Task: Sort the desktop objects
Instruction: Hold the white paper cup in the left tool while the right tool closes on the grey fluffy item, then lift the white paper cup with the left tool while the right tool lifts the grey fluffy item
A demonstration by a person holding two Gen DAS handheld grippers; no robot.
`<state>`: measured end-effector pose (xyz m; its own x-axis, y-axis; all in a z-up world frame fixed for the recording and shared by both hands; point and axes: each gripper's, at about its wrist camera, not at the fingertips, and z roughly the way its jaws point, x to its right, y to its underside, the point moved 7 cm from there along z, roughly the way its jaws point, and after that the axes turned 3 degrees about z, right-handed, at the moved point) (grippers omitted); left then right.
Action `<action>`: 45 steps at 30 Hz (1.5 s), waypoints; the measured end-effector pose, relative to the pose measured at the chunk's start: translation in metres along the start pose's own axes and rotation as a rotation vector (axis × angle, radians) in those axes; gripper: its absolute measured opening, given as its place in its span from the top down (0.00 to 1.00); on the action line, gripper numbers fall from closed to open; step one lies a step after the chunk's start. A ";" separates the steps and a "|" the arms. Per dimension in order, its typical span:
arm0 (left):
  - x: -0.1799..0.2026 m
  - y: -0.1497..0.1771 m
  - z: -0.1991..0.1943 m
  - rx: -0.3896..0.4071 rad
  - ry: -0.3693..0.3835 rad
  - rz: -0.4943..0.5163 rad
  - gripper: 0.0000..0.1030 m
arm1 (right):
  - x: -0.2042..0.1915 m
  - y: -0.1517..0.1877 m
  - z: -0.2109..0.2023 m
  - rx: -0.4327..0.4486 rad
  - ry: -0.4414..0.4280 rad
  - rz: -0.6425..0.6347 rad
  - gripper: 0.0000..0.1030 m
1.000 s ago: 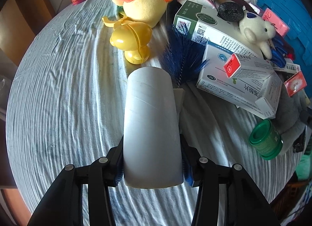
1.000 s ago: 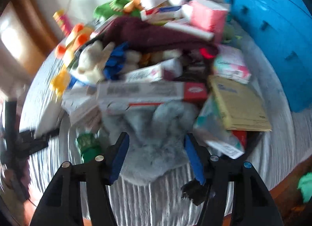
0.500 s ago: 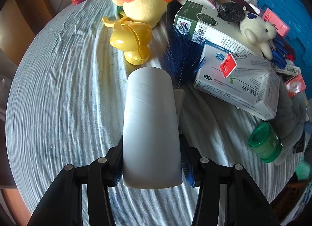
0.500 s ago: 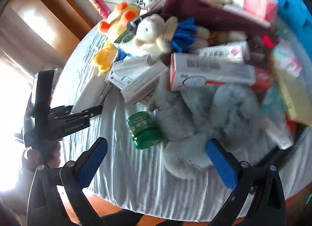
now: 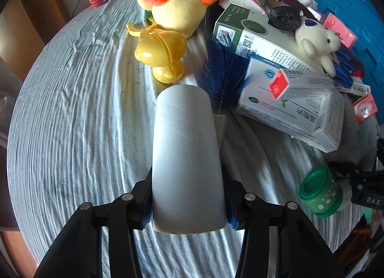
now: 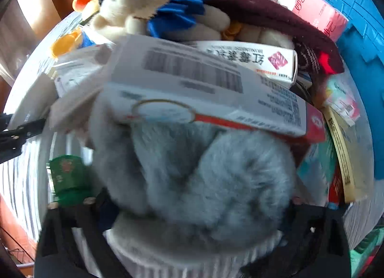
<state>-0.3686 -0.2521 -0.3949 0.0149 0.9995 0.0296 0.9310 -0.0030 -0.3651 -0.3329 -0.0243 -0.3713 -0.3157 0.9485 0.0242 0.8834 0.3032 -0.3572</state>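
A round table (image 5: 60,115) draped in striped cloth carries a heap of toys and cartons, all of it ahead and to the right of the left tongs (image 5: 188,202). Nearest the right tongs (image 6: 192,222) lies a grey fur piece (image 6: 192,170), bulging between the jaws, which are closing around it; whether the pads yet press the fur cannot be told through the blur. It looks soft, light and springy, so a deep bite through the thick middle should serve better than a pinch at the fringe. A white carton (image 6: 206,95) rests on its far edge and may slide off when the fur lifts. The left tongs are clamped on a pale tube (image 5: 187,158), gripped at its near end; it looks light, stiff and smooth, likely crushable under a hard squeeze. A green jar (image 5: 320,192) lies on its side to the tube's right, close to the fur.
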 end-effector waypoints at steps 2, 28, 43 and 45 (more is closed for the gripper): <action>0.000 0.001 0.000 0.002 0.000 -0.004 0.56 | -0.003 0.005 -0.004 -0.007 -0.014 0.006 0.25; -0.007 -0.007 -0.137 0.215 -0.047 -0.019 0.56 | -0.029 -0.056 -0.110 0.358 -0.094 0.001 0.39; 0.001 -0.028 -0.214 0.364 -0.075 -0.042 0.56 | -0.060 -0.094 -0.201 0.536 -0.083 -0.054 0.40; 0.005 -0.029 -0.227 0.388 -0.079 -0.047 0.56 | -0.061 -0.100 -0.213 0.560 -0.086 -0.055 0.40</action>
<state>-0.3129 -0.2546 -0.1733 -0.0664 0.9977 -0.0119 0.7229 0.0399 -0.6898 -0.3280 -0.0927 -0.1379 -0.4039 0.9148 -0.0115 0.5538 0.2344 -0.7990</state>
